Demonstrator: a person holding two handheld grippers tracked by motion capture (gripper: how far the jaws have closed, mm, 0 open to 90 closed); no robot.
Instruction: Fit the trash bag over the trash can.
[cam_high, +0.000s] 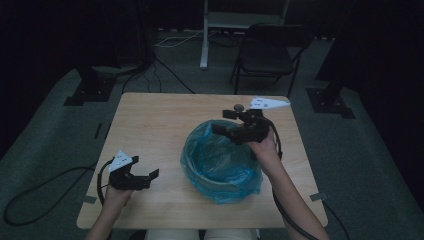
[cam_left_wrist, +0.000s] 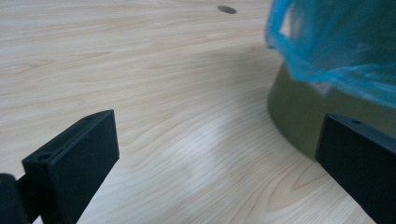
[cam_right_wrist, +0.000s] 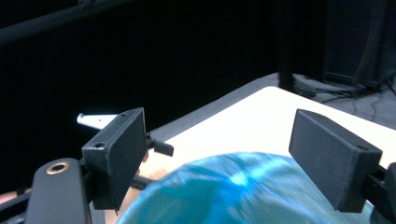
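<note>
A round bin lined with a blue plastic bag (cam_high: 220, 160) stands on the wooden table (cam_high: 150, 120), right of its middle. My left gripper (cam_high: 150, 179) rests low near the table's front left corner, pointing right toward the bin, jaws open. In the left gripper view the left gripper (cam_left_wrist: 215, 168) spans bare wood, with the bin's dark wall (cam_left_wrist: 294, 116) and the blue bag (cam_left_wrist: 336, 42) at the right. My right gripper (cam_high: 223, 121) hovers over the bin's far rim, open. In the right gripper view the right gripper (cam_right_wrist: 219, 158) holds nothing, with the blue bag (cam_right_wrist: 238, 196) beneath.
A black folding chair (cam_high: 270, 50) and a white stand post (cam_high: 205, 40) are on the carpet behind the table. Cables (cam_high: 40, 195) trail on the floor at the left. A small hole (cam_left_wrist: 227, 9) marks the tabletop. The left gripper's grey plate (cam_right_wrist: 95, 119) shows far off.
</note>
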